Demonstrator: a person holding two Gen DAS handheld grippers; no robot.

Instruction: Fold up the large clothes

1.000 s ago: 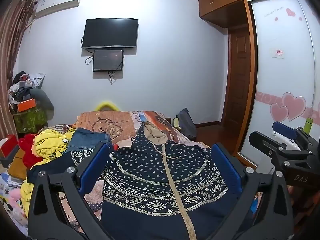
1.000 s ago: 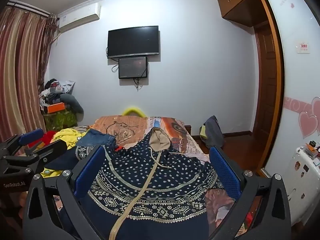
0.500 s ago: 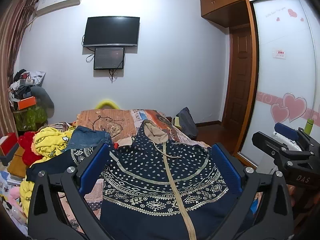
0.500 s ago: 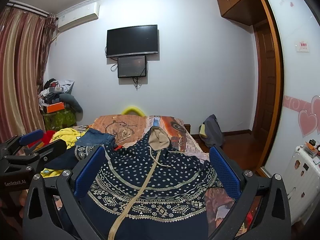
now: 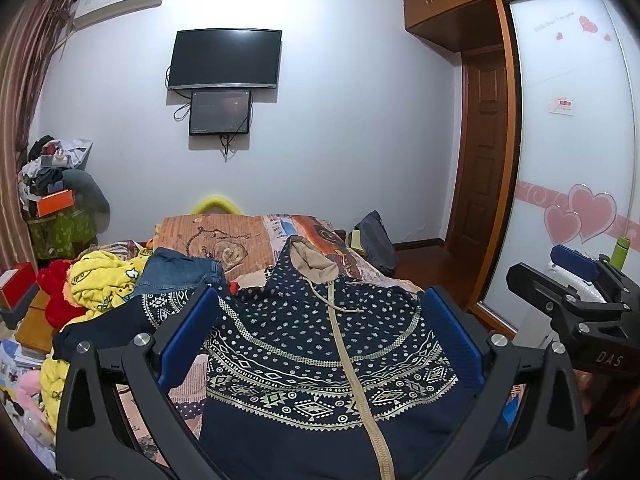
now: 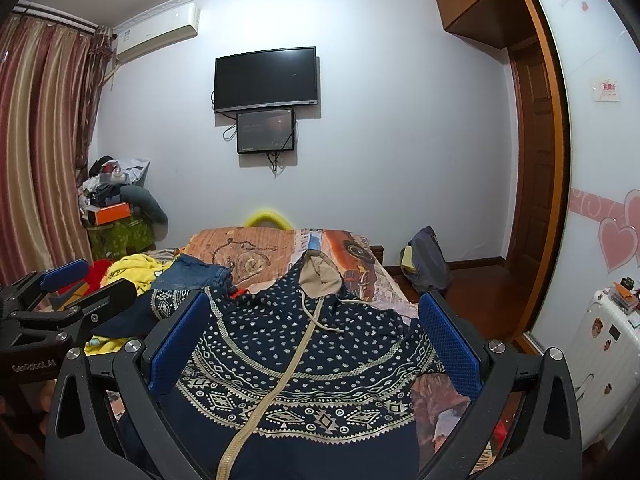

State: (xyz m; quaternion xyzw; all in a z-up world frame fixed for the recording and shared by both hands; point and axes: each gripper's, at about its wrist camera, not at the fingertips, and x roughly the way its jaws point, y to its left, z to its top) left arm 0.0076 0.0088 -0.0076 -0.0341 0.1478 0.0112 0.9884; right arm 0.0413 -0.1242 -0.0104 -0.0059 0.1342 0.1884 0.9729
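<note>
With both the left gripper [image 5: 320, 336] and right gripper [image 6: 316, 336] hovering with jaws apart and empty, we judge the soft, limp, bulky navy hoodie [image 5: 320, 344] spread on the bed [image 5: 224, 236] best pinched at 2 hem corners.

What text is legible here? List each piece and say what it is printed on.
"DAS" in white letters: on the black body of the right claw, seen from the left wrist view.
"GenRobot.AI": on the black body of the left claw, seen from the right wrist view.
Small red-and-white sticker on the white sliding wardrobe door: too small to read.
Faint script at the top of that door: blurred.
Label on the white wall air conditioner: unreadable.
</note>
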